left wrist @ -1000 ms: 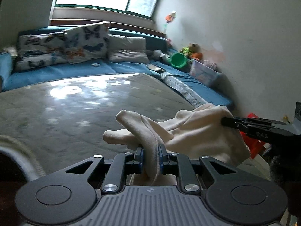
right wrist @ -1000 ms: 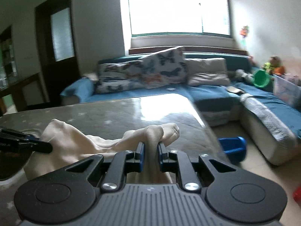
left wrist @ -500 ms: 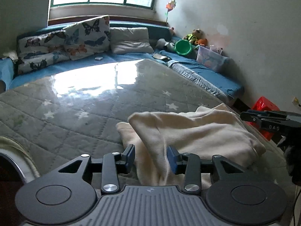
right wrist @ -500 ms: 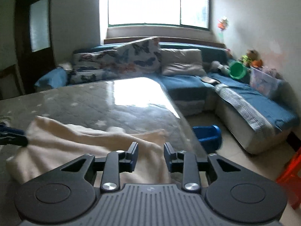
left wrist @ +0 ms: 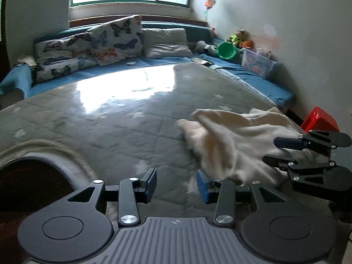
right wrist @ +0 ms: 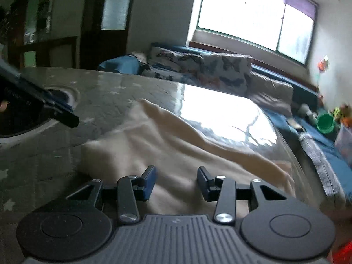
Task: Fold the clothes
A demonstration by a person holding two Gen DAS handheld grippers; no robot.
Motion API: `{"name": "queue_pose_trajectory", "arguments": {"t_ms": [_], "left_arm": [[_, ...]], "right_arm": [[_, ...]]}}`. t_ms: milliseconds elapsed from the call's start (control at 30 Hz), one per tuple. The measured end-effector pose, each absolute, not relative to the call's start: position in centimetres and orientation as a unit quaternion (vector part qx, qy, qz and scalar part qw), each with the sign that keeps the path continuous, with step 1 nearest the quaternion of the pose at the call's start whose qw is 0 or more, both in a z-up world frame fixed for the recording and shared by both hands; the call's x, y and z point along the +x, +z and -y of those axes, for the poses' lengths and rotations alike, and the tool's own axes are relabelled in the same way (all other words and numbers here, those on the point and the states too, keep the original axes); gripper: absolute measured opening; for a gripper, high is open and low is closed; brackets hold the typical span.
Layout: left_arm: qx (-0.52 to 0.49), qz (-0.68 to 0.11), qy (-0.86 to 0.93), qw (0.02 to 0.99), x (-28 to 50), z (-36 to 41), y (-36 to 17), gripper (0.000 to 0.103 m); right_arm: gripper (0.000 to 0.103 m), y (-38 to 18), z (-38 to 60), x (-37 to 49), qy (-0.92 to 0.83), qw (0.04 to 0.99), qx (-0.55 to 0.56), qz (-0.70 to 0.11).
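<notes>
A cream garment lies crumpled on the grey quilted mattress, near its right edge. My left gripper is open just left of the cloth, and only bare mattress shows between its blue pads. My right gripper comes in from the right over the cloth's near corner. In the right wrist view the garment spreads out below my right gripper. Its jaws are opening and the pads do not press on the cloth. My left gripper appears at the left of that view.
A round rimmed opening sits at the mattress's near left. Behind are a blue sofa with butterfly pillows, a green bucket and a clear plastic box. A red object is on the floor to the right.
Both grippers were shut on the lifted garment, then opened and let it drop onto the mattress. Both have since drawn back and lower, the right one rolling.
</notes>
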State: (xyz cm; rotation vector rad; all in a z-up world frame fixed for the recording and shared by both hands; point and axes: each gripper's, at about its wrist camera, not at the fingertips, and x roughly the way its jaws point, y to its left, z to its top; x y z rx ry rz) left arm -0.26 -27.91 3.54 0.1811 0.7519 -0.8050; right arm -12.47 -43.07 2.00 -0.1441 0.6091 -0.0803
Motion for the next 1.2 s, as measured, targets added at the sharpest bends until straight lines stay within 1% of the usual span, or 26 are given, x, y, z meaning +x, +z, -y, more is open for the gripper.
{"name": "queue_pose_trajectory", "arguments": {"t_ms": [67, 433, 567, 700, 767, 867, 900, 933, 1100, 1200], "left_arm": [[0.081, -0.351, -0.373, 0.855, -0.3, 26.3, 3.9, 0.045], [0.050, -0.331, -0.313, 0.888, -1.6, 17.9, 5.6, 0.048], [0.042, -0.329, -0.286, 0.899, -2.1, 14.8, 5.8, 0.050], [0.034, -0.331, -0.260, 0.907, -2.7, 11.7, 5.7, 0.050], [0.030, -0.333, -0.247, 0.910, -2.8, 10.2, 5.5, 0.050], [0.022, -0.338, -0.224, 0.914, -3.1, 8.1, 5.0, 0.050], [0.016, -0.340, -0.219, 0.914, -3.2, 7.5, 4.8, 0.050], [0.010, -0.342, -0.213, 0.915, -3.3, 6.8, 4.6, 0.050], [0.000, -0.353, -0.186, 0.917, -3.9, 4.5, 3.4, 0.050], [0.004, -0.344, -0.167, 0.924, -4.6, 3.5, 3.0, 0.050]], "right_arm": [[0.042, 2.2, 42.1, -12.3, -0.025, 0.952, -0.063, -0.299], [0.043, 3.4, 38.6, -11.1, 0.006, 0.960, -0.074, -0.271], [0.043, 3.0, 38.2, -9.8, 0.019, 0.953, -0.084, -0.290], [0.043, 4.9, 40.1, -8.7, 0.026, 0.959, -0.017, -0.281], [0.042, 5.6, 41.0, -7.8, 0.018, 0.961, -0.002, -0.277], [0.038, 5.7, 43.0, -5.9, 0.006, 0.956, 0.022, -0.293], [0.033, 5.4, 43.5, -5.3, 0.003, 0.954, 0.029, -0.299], [0.031, 5.2, 44.0, -4.7, 0.000, 0.952, 0.037, -0.305], [0.031, 3.3, 44.0, -3.0, -0.001, 0.943, 0.036, -0.332], [0.031, 3.0, 42.8, -3.3, -0.005, 0.946, 0.012, -0.324]]}}
